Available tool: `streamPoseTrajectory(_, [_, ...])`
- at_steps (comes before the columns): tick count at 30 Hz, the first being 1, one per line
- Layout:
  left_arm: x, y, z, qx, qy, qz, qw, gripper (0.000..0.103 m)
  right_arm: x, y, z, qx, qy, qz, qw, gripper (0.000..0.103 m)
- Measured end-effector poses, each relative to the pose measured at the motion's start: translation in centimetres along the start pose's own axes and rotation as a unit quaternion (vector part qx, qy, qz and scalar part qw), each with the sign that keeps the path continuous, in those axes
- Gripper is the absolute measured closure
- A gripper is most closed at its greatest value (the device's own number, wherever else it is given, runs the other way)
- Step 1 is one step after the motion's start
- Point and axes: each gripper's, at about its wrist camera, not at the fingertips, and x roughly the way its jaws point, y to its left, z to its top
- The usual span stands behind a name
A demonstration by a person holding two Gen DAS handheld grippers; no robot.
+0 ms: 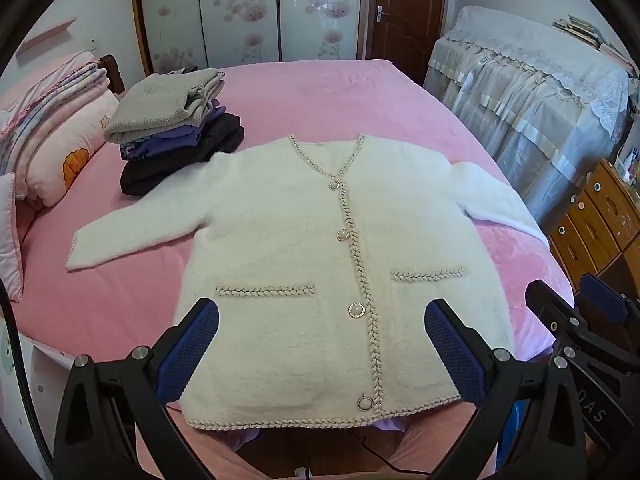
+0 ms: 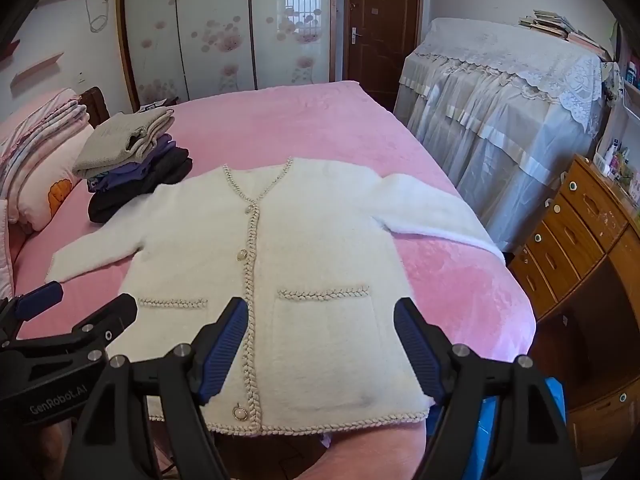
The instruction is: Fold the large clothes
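- Done: a stack of folded clothes (image 1: 176, 120) sits on the bed (image 1: 320, 92), far ahead and left of both grippers.
- Current piece: the white cardigan (image 1: 320, 248) lies flat, buttoned, sleeves spread, directly ahead of the fingers; no fold is made yet.
- Left gripper (image 1: 320, 352) and right gripper (image 2: 320, 348) hover spread above its hem, grasping nothing.

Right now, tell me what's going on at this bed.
A person holds a gripper in each hand over a white cardigan spread flat, buttoned and face up on the pink bed, sleeves out to the sides. The left gripper and right gripper both hang open above its hem, holding nothing. No fold has been made yet. A stack of folded clothes sits beyond the left sleeve.
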Motion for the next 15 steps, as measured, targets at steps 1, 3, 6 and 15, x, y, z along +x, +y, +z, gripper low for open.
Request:
streamPoseTrajectory(1, [0.00,-0.09,0.03,0.000,-0.001,0.000,1.0000,0.001,0.13,0.04,0.10,0.000,0.001,0.001,1.000,0.027])
streamPoseTrajectory(3, [-0.03,0.01,0.05,-0.001,-0.003,0.000,1.0000,0.001,0.27,0.09,0.18,0.000,0.002,0.002,1.000,0.027])
streamPoseTrajectory(6, [-0.34,0.25,0.31,-0.002,-0.005,-0.004,1.0000,0.001,0.22,0.20,0.25,-0.002,0.001,0.004,1.000,0.027])
streamPoseTrajectory(15, [-0.67,0.29,0.67,-0.002,-0.006,-0.007,1.0000,0.001,0.35,0.18,0.27,0.000,0.004,0.008,1.000,0.027])
